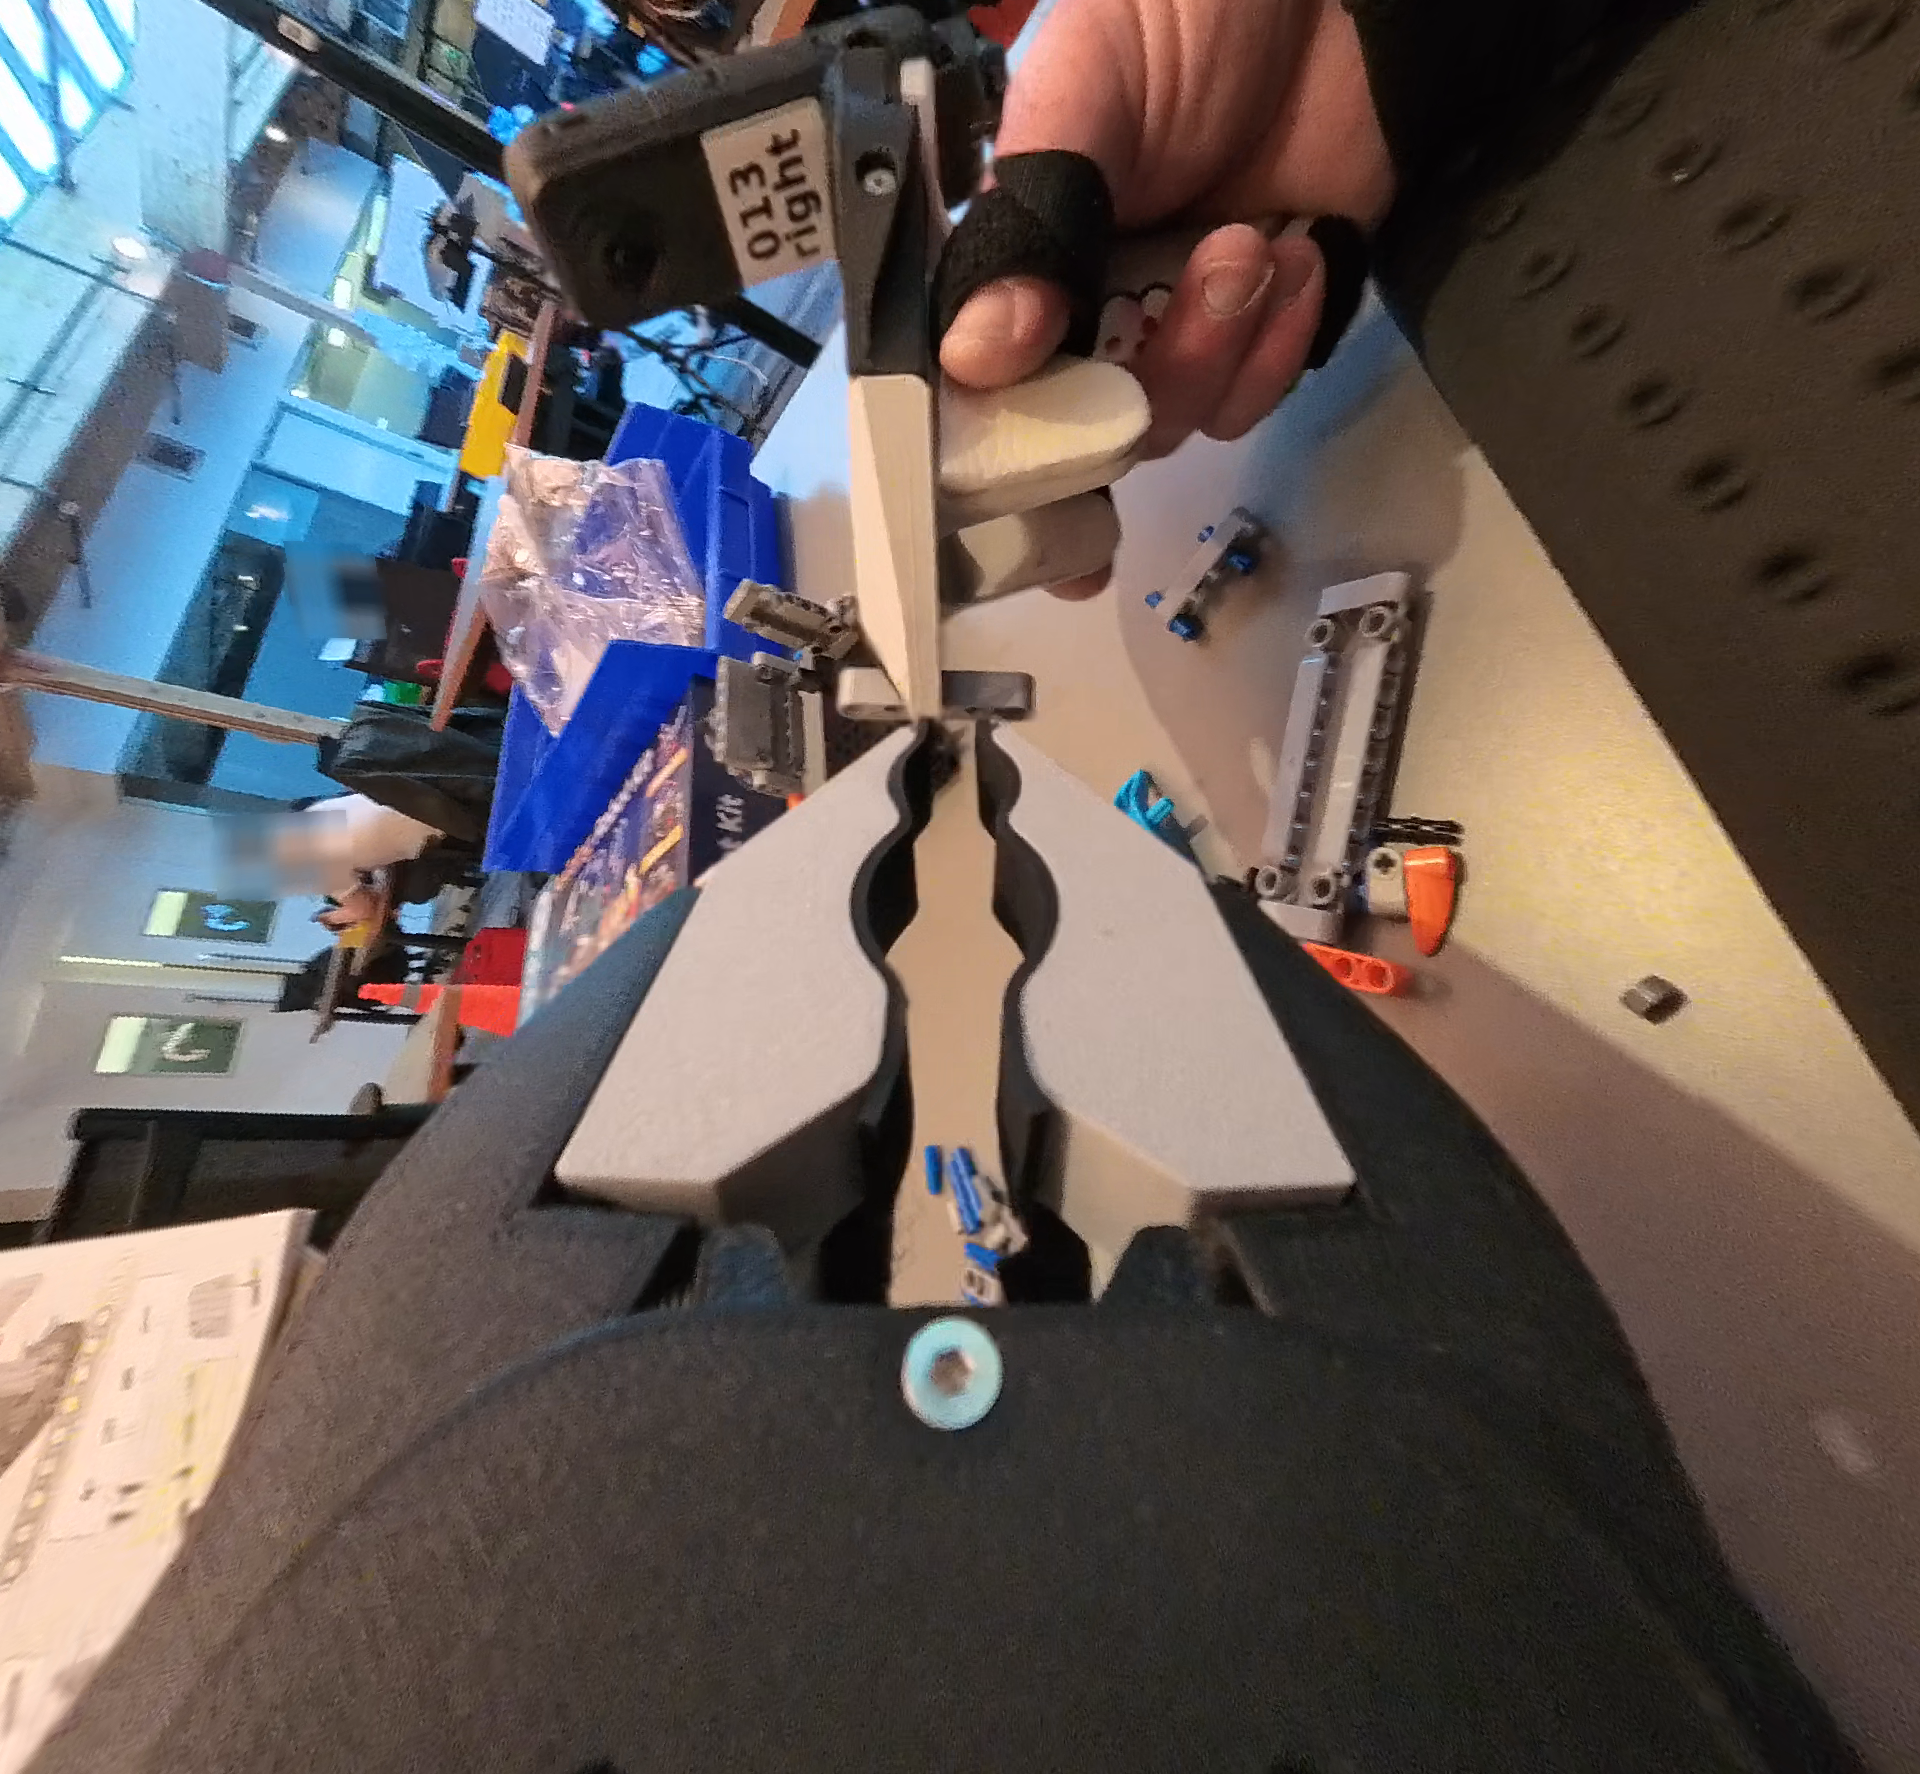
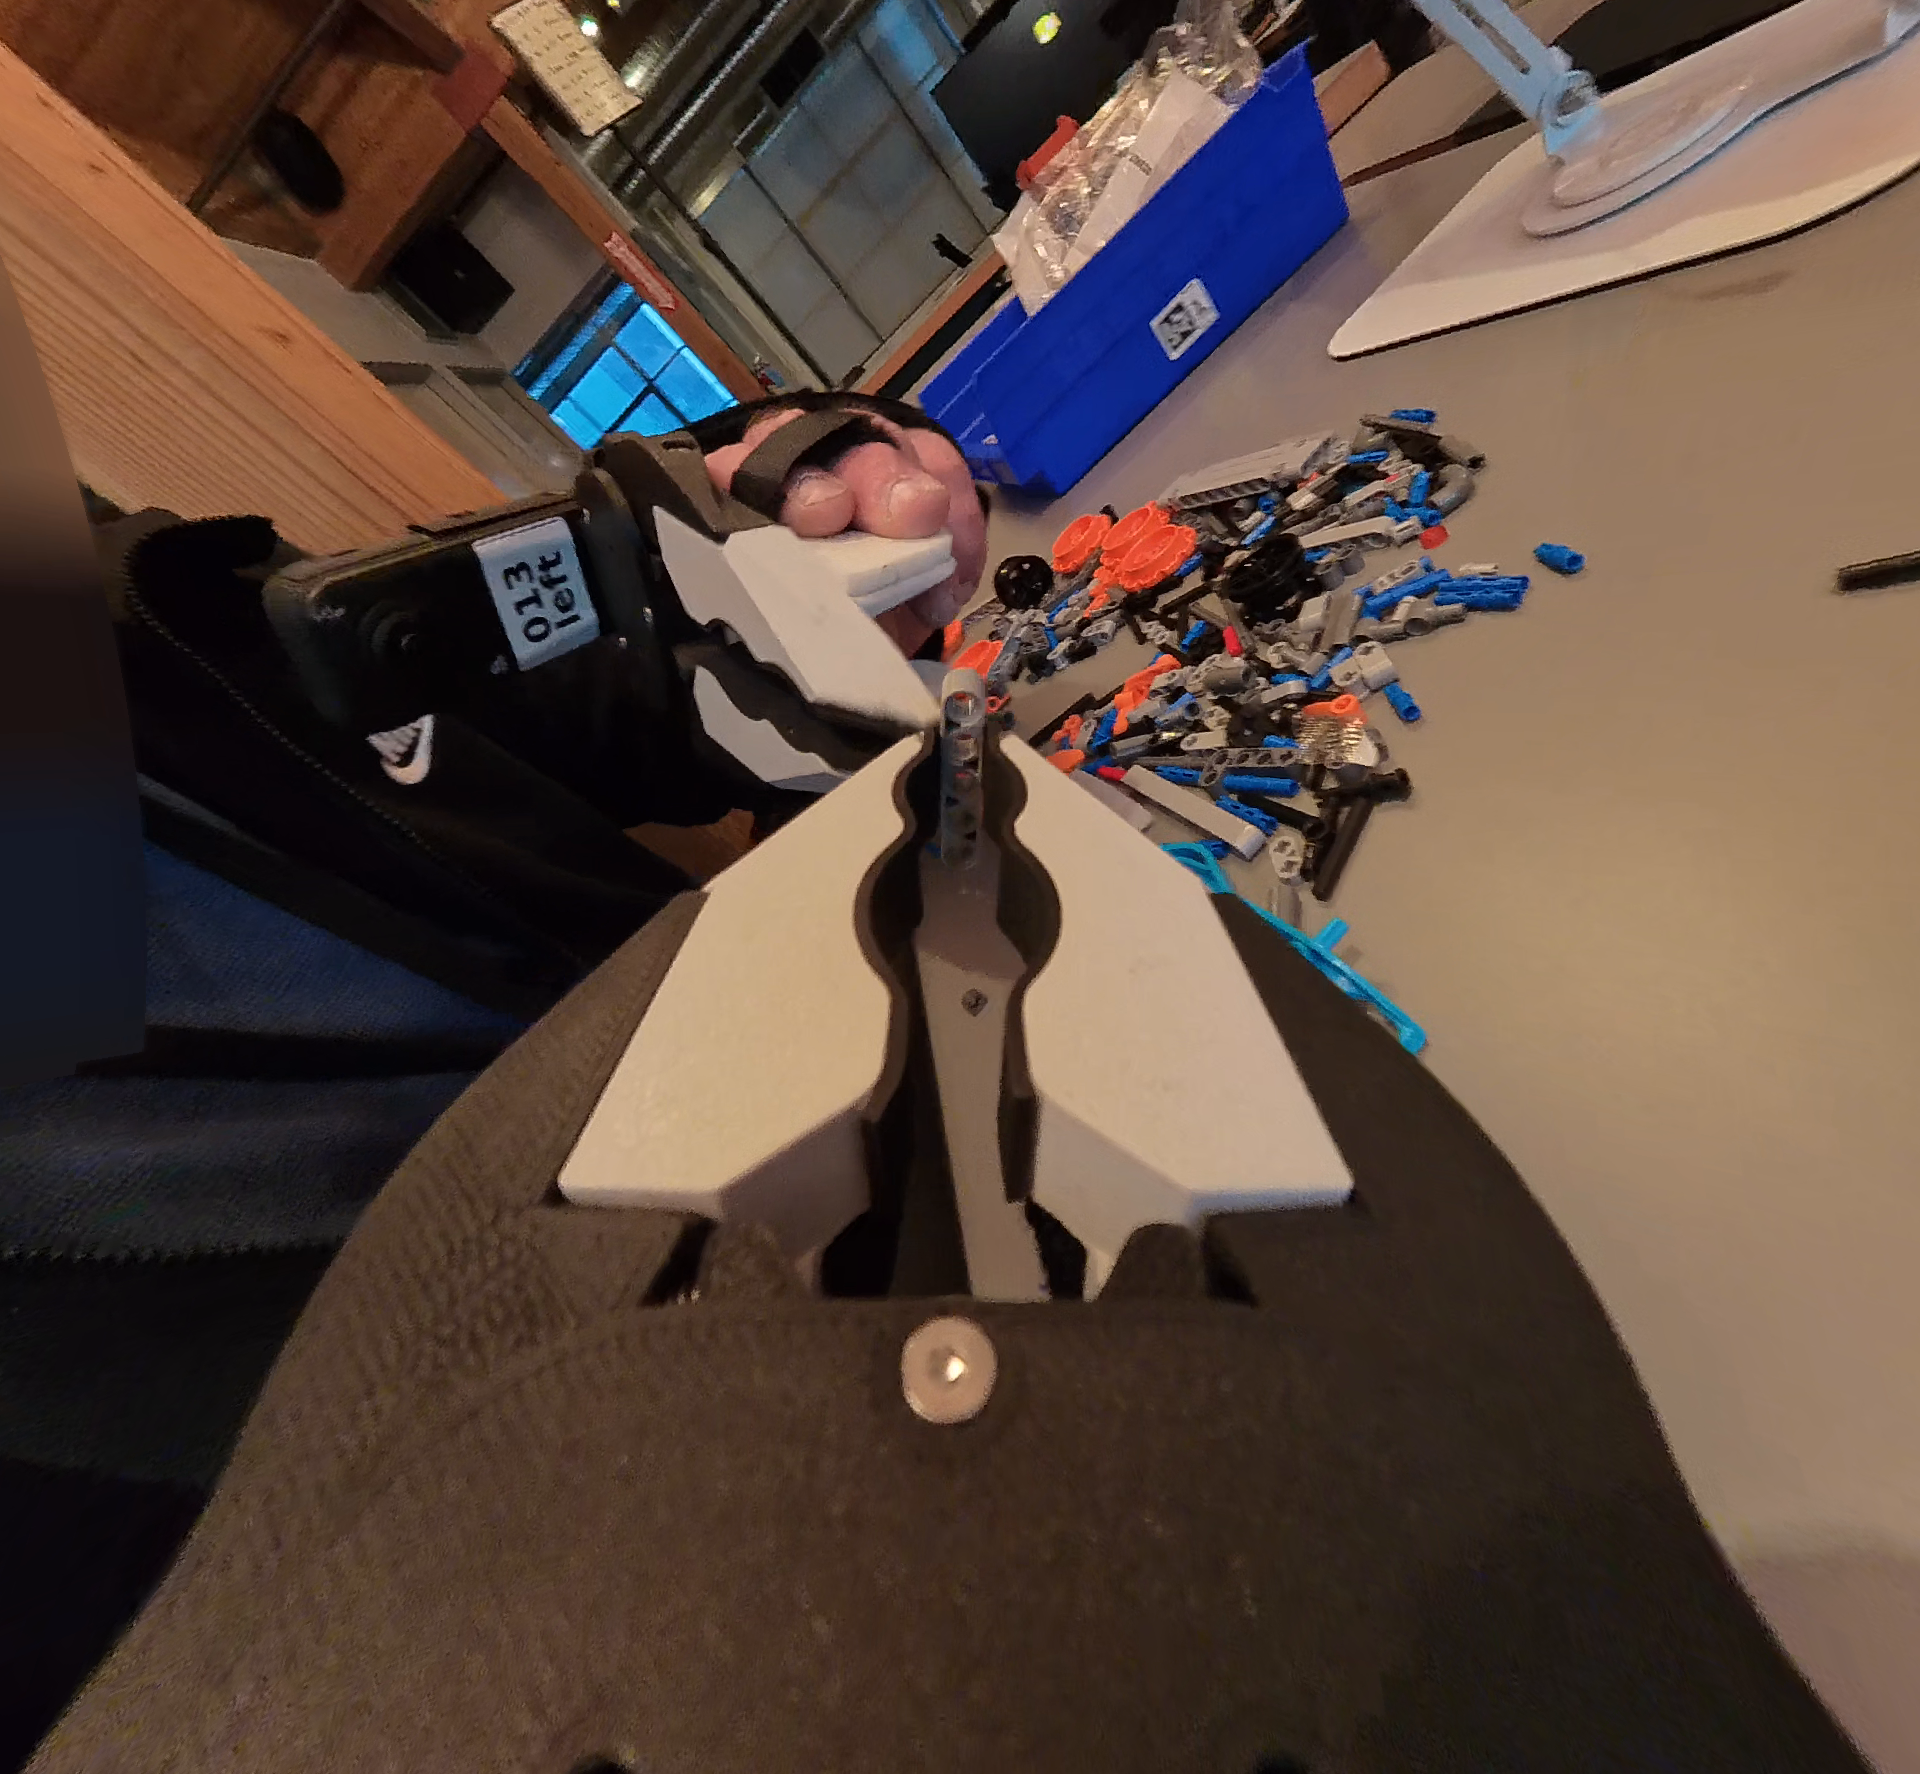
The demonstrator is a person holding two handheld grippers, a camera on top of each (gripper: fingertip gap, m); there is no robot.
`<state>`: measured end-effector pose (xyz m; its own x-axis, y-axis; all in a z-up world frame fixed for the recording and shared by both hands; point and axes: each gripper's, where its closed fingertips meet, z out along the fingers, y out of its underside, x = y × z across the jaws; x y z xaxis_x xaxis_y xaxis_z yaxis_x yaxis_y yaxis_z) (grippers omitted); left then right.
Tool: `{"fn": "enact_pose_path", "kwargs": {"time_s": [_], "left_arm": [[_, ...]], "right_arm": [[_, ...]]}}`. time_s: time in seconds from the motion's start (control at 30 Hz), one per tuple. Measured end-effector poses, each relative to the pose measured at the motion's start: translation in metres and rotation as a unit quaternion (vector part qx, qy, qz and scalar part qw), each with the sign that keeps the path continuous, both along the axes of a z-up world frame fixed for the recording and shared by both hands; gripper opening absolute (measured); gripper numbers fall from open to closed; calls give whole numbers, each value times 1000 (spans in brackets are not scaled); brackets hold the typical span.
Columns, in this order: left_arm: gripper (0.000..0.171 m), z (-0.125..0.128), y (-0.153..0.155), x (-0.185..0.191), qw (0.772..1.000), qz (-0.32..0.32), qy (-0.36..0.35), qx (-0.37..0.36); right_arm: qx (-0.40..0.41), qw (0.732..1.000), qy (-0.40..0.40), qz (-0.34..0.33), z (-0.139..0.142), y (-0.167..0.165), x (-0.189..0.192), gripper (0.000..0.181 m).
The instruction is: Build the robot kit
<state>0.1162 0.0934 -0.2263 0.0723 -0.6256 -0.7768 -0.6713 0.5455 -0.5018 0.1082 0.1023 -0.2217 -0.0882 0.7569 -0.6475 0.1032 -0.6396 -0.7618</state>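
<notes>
Each of the tongs has two pale grey fingers with wavy inner edges, set in a rough black printed body with one silver screw and washer at its middle: left tongs (image 1: 948, 745), right tongs (image 2: 961, 748). Each carries a white label on a black camera block. Black straps cross the person's fingers; the sleeve looks black.

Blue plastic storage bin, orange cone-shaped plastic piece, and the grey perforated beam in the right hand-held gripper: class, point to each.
Blue plastic storage bin (image 2: 1164, 311): right wrist view, long side wall.
Orange cone-shaped plastic piece (image 1: 1432, 893): left wrist view, its body.
Grey perforated beam (image 2: 961, 768): right wrist view, mid-length, between the fingertips.
</notes>
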Motion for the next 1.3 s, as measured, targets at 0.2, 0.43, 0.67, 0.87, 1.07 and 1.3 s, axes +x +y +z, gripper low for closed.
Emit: {"fn": "enact_pose_path", "kwargs": {"time_s": [0.2,0.43,0.67,0.87,1.07,1.3], "left_arm": [[8,-8,-3,-5,999,-4,2,-34],[6,-16,4,-7,998,11,12,-56],[23,-9,45,-29,989,110,-20,-93],[45,0,123,-59,968,233,-13,-95],[69,77,230,12,943,280,-107,-145],[94,67,417,32,848,367,-274,-267]], "right_arm": [[1,1000,8,-12,2,5,7,5],[13,1000,-4,-14,-1,4,7,5],[24,1000,-1,-16,1,3,8,5],[41,999,4,-15,5,-1,8,5],[48,999,15,-11,10,-5,9,4],[46,998,46,-11,20,-7,14,5]]}}
